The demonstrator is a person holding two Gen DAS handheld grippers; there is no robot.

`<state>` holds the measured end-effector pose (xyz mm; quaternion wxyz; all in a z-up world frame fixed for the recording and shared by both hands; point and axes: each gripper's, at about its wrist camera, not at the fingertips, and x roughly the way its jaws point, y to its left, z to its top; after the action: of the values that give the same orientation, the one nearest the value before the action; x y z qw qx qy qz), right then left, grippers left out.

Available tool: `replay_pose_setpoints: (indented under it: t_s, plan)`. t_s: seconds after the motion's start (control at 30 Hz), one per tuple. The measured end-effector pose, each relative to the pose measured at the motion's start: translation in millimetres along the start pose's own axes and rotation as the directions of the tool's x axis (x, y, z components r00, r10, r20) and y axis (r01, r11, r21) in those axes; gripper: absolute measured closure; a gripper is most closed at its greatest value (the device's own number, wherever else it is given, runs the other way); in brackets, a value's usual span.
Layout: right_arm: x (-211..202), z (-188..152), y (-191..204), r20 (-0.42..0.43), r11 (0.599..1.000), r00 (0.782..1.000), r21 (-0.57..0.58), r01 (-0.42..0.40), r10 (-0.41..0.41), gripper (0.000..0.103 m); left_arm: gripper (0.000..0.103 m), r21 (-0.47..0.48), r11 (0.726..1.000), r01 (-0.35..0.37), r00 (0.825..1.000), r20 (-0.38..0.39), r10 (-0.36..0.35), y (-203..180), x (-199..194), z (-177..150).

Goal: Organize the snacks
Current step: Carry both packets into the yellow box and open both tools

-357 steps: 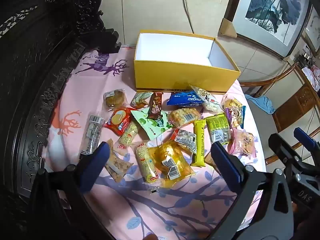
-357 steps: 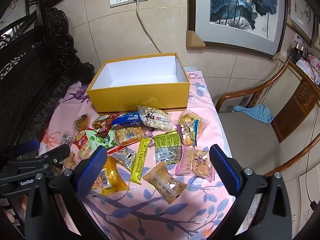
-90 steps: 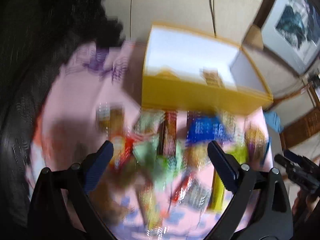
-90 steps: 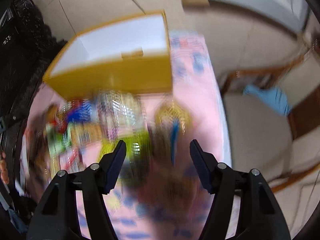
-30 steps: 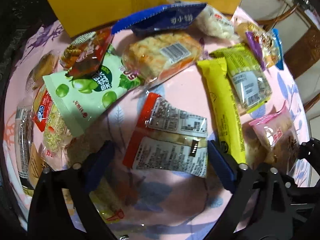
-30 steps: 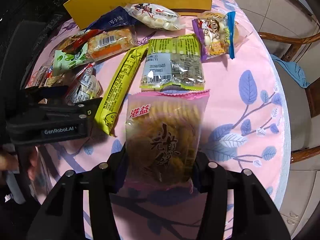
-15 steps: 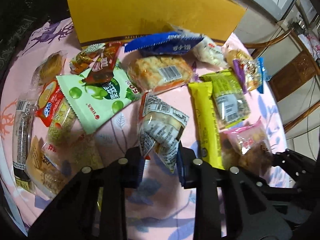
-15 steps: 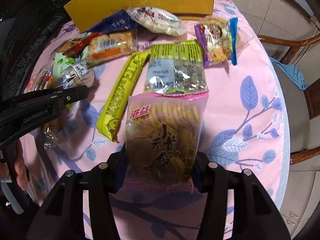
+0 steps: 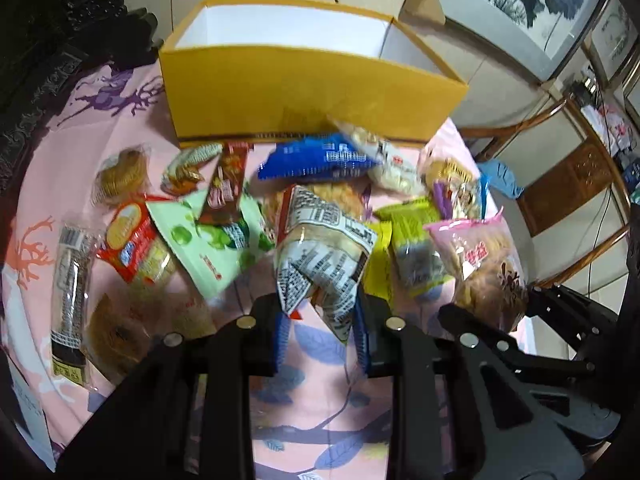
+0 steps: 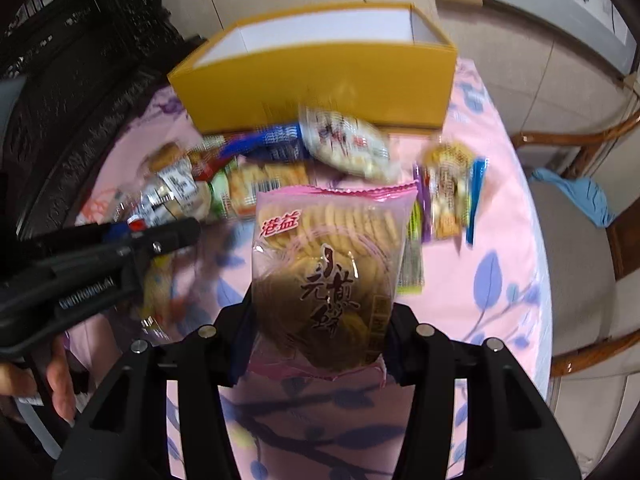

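My left gripper [image 9: 320, 324] is shut on a clear snack pack with a white printed label [image 9: 324, 256] and holds it above the pink tablecloth [image 9: 320, 420]. My right gripper [image 10: 320, 332] is shut on a pink pack of round biscuits [image 10: 332, 276], also lifted; this pack shows at the right of the left wrist view [image 9: 480, 264]. The yellow box [image 9: 304, 92] stands open at the back, white inside; it also shows in the right wrist view [image 10: 320, 88]. Several snack packs lie between the box and the grippers, among them a blue pack [image 9: 320, 158] and a green pack [image 9: 216, 240].
A dark carved wooden bench back [image 9: 36, 80] runs along the left. A wooden chair [image 10: 580, 240] with a blue cloth [image 10: 576, 196] stands to the right of the table. Framed pictures [image 9: 532, 4] hang on the tiled wall.
Both grippers have risen and tilted up with their packs, so the box now shows in full. The left pack hangs higher off the cloth than half a second ago.
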<state>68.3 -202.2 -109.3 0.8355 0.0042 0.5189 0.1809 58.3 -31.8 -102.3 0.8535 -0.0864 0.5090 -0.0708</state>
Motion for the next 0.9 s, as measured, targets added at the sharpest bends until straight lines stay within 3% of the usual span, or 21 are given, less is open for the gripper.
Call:
replay_pose_setpoints:
  t_s: [0.3,0.53,0.7,0.73,0.8,0.83,0.9]
  plan:
    - [-17.3,70.8,-3.6,0.094,1.0,0.995,0.001,-0.017,0.017,0.05,0.076,-0.031,1.0,0.003,0.999,0.05,-0.001,7.4,-17.7,58.7]
    - [-10.2,159.1,-10.2,0.152,0.999,0.988,0.02,-0.039,0.036,0.05,0.075,-0.033,0.997,-0.067,0.991,0.117,0.07,18.3,-16.8,164.1]
    - [5.9,212.7,-10.6,0.158,0.998,0.987,0.042,-0.04,0.033,0.05,0.073,-0.036,0.995,-0.092,0.988,0.121,0.096,23.8,0.9,219.9]
    - [9.3,221.9,-10.2,0.157,0.999,0.987,0.039,-0.032,0.025,0.05,0.07,-0.032,0.994,-0.101,0.987,0.125,0.105,24.6,3.7,226.9]
    - [16.0,236.9,-11.0,0.15,0.999,0.989,0.037,-0.02,0.014,0.049,0.049,-0.044,0.992,-0.114,0.983,0.141,0.12,28.1,7.6,239.3]
    - [18.8,242.1,-11.5,0.145,0.999,0.989,0.036,-0.013,0.008,0.046,0.031,-0.053,0.991,-0.122,0.981,0.146,0.128,30.2,8.2,243.4]
    - [25.5,253.2,-13.3,0.137,0.999,0.99,0.033,0.018,-0.022,0.04,0.025,-0.066,0.988,-0.138,0.977,0.152,0.147,33.2,9.4,248.2]
